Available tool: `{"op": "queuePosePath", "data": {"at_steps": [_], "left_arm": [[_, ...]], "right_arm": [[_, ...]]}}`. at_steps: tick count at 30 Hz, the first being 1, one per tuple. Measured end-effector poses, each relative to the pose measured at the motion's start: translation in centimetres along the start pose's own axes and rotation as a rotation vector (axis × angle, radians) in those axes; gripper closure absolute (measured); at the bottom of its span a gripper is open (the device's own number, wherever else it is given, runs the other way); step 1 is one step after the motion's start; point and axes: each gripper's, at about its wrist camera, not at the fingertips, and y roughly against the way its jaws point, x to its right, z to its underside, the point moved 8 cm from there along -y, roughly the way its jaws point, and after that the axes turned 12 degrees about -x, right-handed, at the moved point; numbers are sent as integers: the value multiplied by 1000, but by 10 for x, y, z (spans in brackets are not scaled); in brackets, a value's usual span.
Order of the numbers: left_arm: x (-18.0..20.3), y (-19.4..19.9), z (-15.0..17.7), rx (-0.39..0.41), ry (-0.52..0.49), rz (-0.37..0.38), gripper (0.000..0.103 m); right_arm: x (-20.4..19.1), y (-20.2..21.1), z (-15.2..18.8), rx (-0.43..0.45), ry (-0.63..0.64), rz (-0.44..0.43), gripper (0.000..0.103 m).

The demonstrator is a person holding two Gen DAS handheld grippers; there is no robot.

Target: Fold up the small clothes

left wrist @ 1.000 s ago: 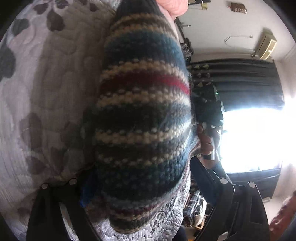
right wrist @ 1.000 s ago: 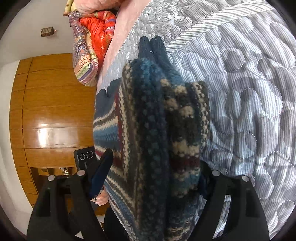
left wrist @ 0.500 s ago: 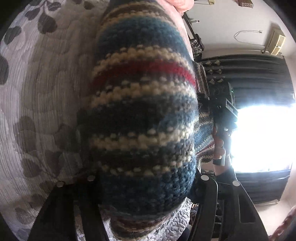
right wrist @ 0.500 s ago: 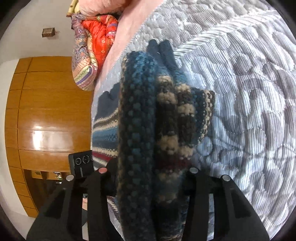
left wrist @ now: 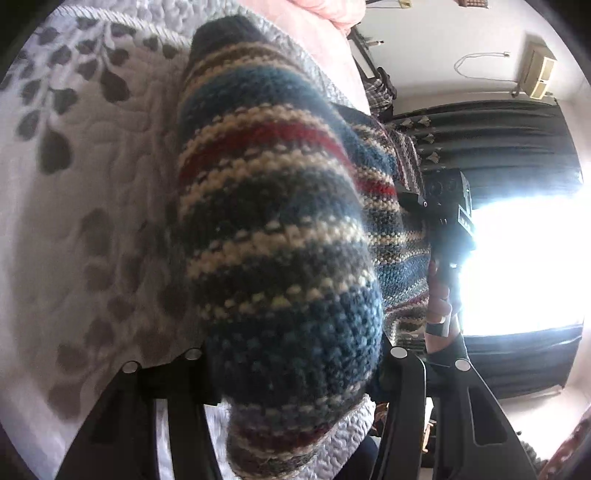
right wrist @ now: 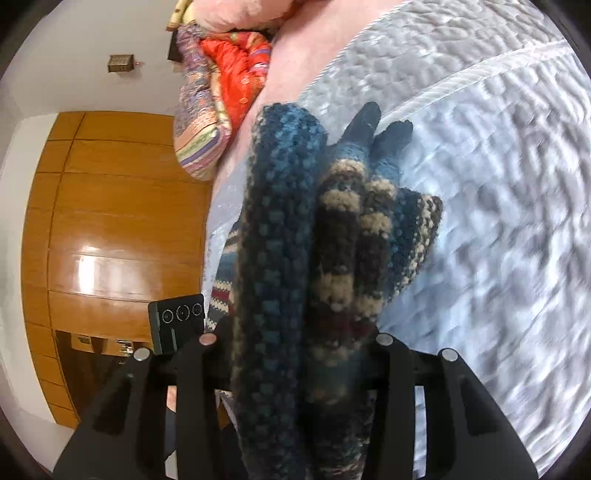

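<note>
a bundle of red and patterned fabric is lying at the head of the bed beside a pink pillow, and nothing is standing between it and the striped knit garment, which is filling the middle of both wrist views and blocking most of what lies behind. the garment is hanging bunched above the grey quilted bedspread, printed with dark leaves on one side. the left tool is clamping one end of the knit, and the right tool is squeezing several doubled layers of it. the room is showing wooden wardrobe panels, dark curtains around a blown-out window and a wall air conditioner. the right view is blurring, and the fingertips of both tools are lying hidden in wool.
</note>
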Motion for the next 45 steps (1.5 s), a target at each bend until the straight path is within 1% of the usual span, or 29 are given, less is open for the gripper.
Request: {"op": "queuePosePath", "data": {"at_steps": [5, 10, 13, 16, 18, 19, 20, 21, 22, 23, 24, 25, 26, 28, 29, 30, 32, 33, 34, 35, 36, 37, 38, 39, 40, 42, 43, 44, 45], "left_arm": [[-1, 35, 54, 29, -11, 1, 49], [-16, 56, 131, 34, 5, -19, 49], [-31, 59, 165, 35, 17, -24, 49], [-53, 50, 186, 27, 55, -12, 49], [-64, 40, 186, 17, 88, -15, 46], [-74, 33, 186, 11, 114, -32, 42], [-80, 26, 189, 8, 135, -31, 39], [-85, 23, 190, 8, 165, -18, 33], [-87, 24, 191, 9, 186, 0, 31], [-87, 23, 190, 10, 201, 4, 29], [-87, 28, 192, 15, 223, -21, 26], [-87, 33, 192, 29, 232, -56, 22], [-85, 43, 196, 57, 232, -91, 22], [-72, 74, 199, 174, 215, -193, 21], [-64, 89, 205, 231, 193, -234, 21], [-49, 106, 210, 302, 150, -251, 21], [-23, 113, 216, 353, 92, -159, 21], [-4, 107, 217, 342, 44, -51, 21], [3, 100, 217, 322, 23, 16, 21], [7, 93, 217, 292, 15, 92, 21], [9, 76, 213, 244, 22, 164, 21], [1, 68, 217, 218, 36, 173, 22], [-4, 57, 207, 193, 61, 172, 23], [-16, 42, 204, 154, 107, 201, 23], [-18, 30, 207, 137, 138, 216, 23], [-39, 23, 216, 100, 188, 232, 28], [-40, 19, 216, 72, 201, 247, 29], [-38, 21, 219, 54, 198, 246, 29], [-36, 25, 223, 44, 190, 241, 28]], "right_arm": [[-30, -35, 43, -13, 5, -60, 62], [-46, -87, 96, -77, 5, -74, 62], [-46, -118, 124, -119, -7, -60, 62], [-39, -138, 141, -143, -30, -36, 62], [-28, -149, 151, -154, -63, -3, 60], [-24, -150, 152, -154, -68, 12, 56], [-16, -151, 155, -155, -86, 36, 45], [-10, -150, 157, -157, -108, 59, 38], [-4, -145, 159, -150, -121, 91, 33], [-4, -140, 162, -145, -123, 94, 32], [-5, -130, 164, -132, -125, 106, 31], [-9, -117, 166, -102, -115, 132, 30], [-12, -106, 168, -72, -101, 159, 30], [-28, -80, 174, -8, -51, 188, 32], [-32, -76, 177, 4, -36, 195, 39], [-37, -73, 179, 9, -20, 203, 41], [-46, -79, 180, -14, 10, 215, 49], [-48, -87, 179, -31, 13, 223, 53], [-47, -98, 180, -55, 14, 227, 71], [-51, -108, 178, -63, 19, 230, 92], [-52, -110, 177, -56, 32, 235, 92], [-56, -108, 175, -23, 31, 213, 93], [-51, -103, 173, 3, 19, 198, 94], [-43, -99, 170, 31, -9, 205, 94], [-28, -99, 167, 40, -48, 244, 94], [-3, -105, 168, 13, -103, 251, 94], [-1, -105, 169, 4, -101, 250, 93], [-7, -102, 170, 3, -82, 237, 88], [-15, -100, 170, 6, -67, 218, 87]]}}
